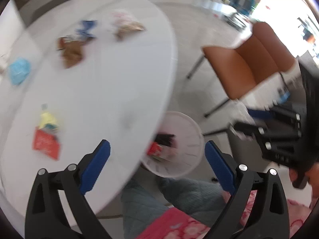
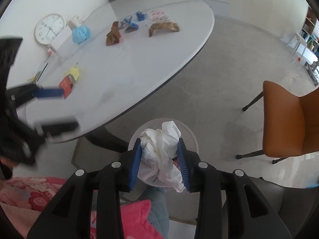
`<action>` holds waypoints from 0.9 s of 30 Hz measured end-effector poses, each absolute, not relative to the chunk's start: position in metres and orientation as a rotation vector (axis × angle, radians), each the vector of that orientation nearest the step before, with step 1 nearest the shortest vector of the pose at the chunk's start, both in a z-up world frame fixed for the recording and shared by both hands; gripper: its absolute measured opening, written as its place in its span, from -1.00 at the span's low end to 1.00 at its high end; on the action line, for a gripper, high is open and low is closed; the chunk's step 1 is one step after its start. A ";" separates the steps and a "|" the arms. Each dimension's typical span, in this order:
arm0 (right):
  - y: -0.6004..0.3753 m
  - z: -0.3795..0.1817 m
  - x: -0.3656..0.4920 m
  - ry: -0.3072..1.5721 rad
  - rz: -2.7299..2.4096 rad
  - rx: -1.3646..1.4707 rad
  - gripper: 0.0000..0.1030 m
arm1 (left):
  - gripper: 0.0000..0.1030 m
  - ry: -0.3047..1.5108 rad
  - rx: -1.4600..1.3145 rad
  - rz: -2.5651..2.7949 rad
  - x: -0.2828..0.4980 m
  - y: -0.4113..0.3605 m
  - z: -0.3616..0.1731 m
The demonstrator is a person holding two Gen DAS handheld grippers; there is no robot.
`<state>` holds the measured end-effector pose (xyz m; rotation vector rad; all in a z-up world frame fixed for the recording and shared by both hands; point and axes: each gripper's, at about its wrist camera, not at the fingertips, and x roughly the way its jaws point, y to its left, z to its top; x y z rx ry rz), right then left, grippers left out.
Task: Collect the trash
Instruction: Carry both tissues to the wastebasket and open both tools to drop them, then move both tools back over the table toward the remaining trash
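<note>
My right gripper [image 2: 159,142] is shut on a crumpled white tissue [image 2: 159,149], held above a white bin [image 2: 190,134] on the floor. My left gripper [image 1: 157,144] stands wide open with nothing between its blue pads, over the table's near edge and the bin [image 1: 192,125], which holds red and dark scraps. On the white round table [image 2: 143,63] lie a red packet [image 1: 45,145] [image 2: 66,84], a yellow wrapper [image 1: 47,119], a blue mask [image 2: 80,32], a brown wrapper [image 2: 113,34], blue wrappers [image 2: 130,23] and a clear packet with a brown piece [image 2: 163,26].
An orange chair [image 2: 289,127] stands to the right of the bin. A wall clock [image 2: 49,28] and a small box lie at the table's far left. The person's grey-blue trouser legs [image 1: 179,195] and a pink flowered garment [image 2: 30,189] are just below the grippers.
</note>
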<state>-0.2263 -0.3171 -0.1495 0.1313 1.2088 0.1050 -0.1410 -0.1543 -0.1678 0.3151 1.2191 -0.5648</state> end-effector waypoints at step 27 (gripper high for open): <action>-0.277 -0.130 -0.152 1.155 0.130 0.153 0.96 | 0.85 1.184 0.044 -0.148 -0.085 -0.015 -0.146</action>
